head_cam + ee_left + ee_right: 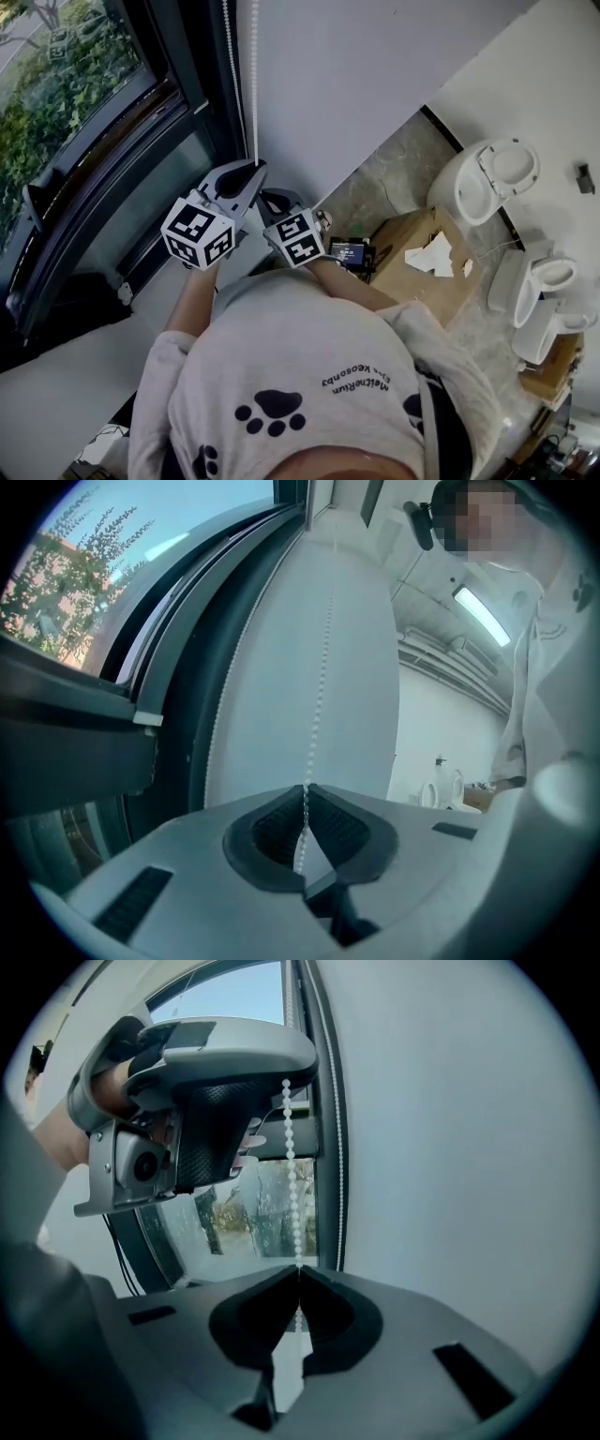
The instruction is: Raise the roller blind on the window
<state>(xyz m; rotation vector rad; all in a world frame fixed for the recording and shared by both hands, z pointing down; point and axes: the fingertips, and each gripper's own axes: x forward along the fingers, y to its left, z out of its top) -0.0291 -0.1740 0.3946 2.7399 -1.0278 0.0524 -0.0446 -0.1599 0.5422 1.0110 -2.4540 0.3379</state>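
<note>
Wall (375, 66) w/ bead chain (253, 94); toilets (492, 178) nearby

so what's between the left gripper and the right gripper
Only a stretch of the bead chain, running from the left gripper down into the right gripper, both shut on it. The right gripper view shows it.
</note>
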